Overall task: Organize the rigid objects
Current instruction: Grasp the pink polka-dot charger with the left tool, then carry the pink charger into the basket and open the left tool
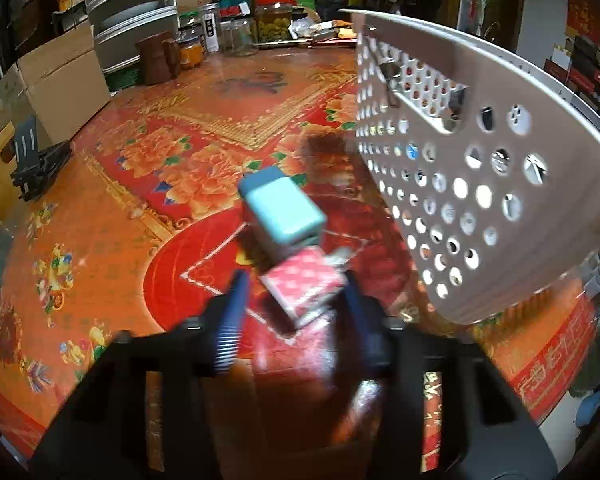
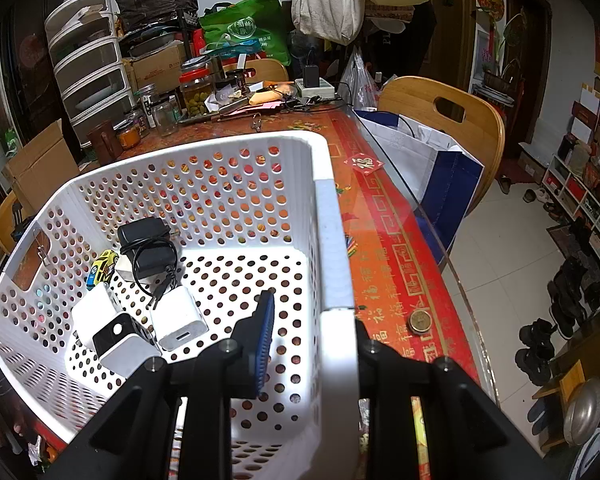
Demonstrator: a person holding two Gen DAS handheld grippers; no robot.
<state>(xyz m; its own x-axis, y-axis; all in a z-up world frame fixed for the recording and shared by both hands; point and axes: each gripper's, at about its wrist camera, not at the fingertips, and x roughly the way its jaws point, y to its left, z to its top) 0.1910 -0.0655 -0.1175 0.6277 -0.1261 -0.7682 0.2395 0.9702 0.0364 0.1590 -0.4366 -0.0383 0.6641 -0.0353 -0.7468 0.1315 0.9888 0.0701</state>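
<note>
Left wrist: left claw (image 1: 296, 292) closed on red dotted box (image 1: 306, 288) over the surface (image 1: 100, 220), teal block (image 1: 284, 208) just beyond, white basket (image 1: 480, 200) to its right; right wrist: right claw (image 2: 312, 320) clamped on basket (image 2: 336, 240) wall, chargers (image 2: 180, 316) inside.

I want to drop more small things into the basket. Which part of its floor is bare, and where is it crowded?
The white basket has bare floor on the side toward the gripped wall, from the right gripper across to the white charger. The far-left corner is crowded: black adapter, toy car, white boxes.
</note>
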